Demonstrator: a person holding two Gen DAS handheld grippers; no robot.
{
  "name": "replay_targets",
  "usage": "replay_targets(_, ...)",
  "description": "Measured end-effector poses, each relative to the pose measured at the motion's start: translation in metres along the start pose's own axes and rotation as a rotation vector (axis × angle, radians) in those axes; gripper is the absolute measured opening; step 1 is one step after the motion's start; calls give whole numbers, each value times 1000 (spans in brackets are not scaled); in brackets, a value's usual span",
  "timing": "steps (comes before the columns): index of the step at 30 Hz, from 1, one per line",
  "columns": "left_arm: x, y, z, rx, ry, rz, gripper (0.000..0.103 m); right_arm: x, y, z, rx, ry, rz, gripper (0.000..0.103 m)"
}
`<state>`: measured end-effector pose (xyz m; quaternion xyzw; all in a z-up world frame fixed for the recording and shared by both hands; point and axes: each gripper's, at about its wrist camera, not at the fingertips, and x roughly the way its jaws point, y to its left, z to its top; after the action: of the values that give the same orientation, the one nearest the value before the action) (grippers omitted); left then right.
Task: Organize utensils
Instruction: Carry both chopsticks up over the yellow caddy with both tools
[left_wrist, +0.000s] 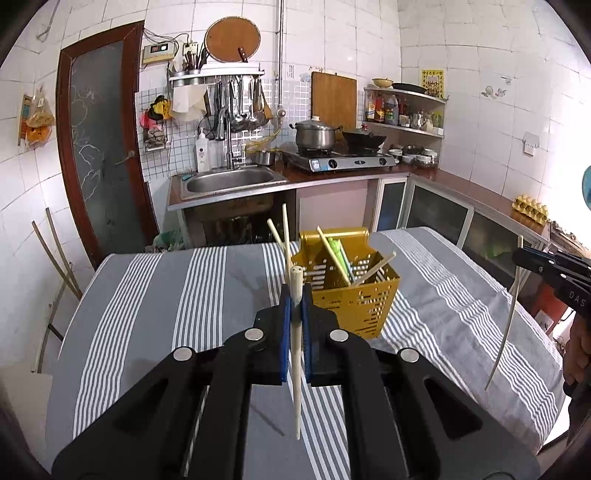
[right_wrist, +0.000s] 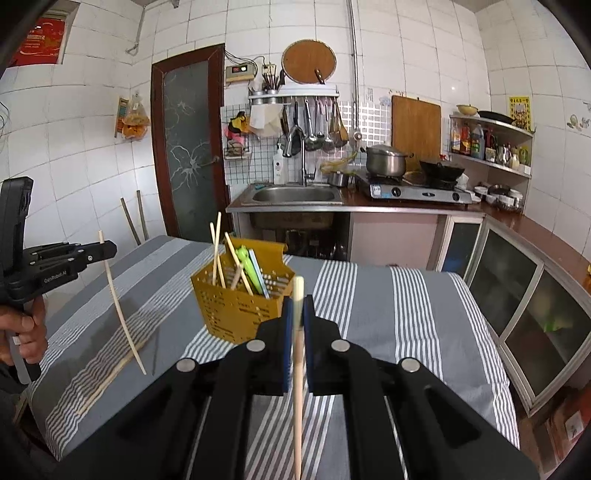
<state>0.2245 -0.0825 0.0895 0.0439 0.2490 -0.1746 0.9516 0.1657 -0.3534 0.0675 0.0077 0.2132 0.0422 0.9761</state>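
A yellow perforated utensil basket (left_wrist: 356, 301) (right_wrist: 236, 314) stands on the striped table and holds several pale chopsticks and green utensils. My left gripper (left_wrist: 295, 295) is shut on a pale chopstick (left_wrist: 296, 362) that hangs upright above the cloth, just in front of the basket. My right gripper (right_wrist: 298, 301) is shut on another pale chopstick (right_wrist: 297, 387), also upright, to the right of the basket. Each view shows the other gripper from the side: the right gripper (left_wrist: 517, 256) with its chopstick (left_wrist: 506, 325), the left gripper (right_wrist: 112, 248) with its chopstick (right_wrist: 120, 306).
A grey and white striped cloth (left_wrist: 147, 295) (right_wrist: 406, 314) covers the table. One more chopstick (right_wrist: 107, 376) lies flat on it near the left edge. Behind the table run a sink (right_wrist: 295, 194), a stove with pots (right_wrist: 413, 188) and low cabinets (right_wrist: 517, 288).
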Motion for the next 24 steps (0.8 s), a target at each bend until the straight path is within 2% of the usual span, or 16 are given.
replay_targets(14,-4,-17,57,13,-96,-21,4,4,8,57,-8,-106,-3,6)
replay_targets(24,9,-22,101,9,-150,-16,4,12,12,95,7,-179,-20,6)
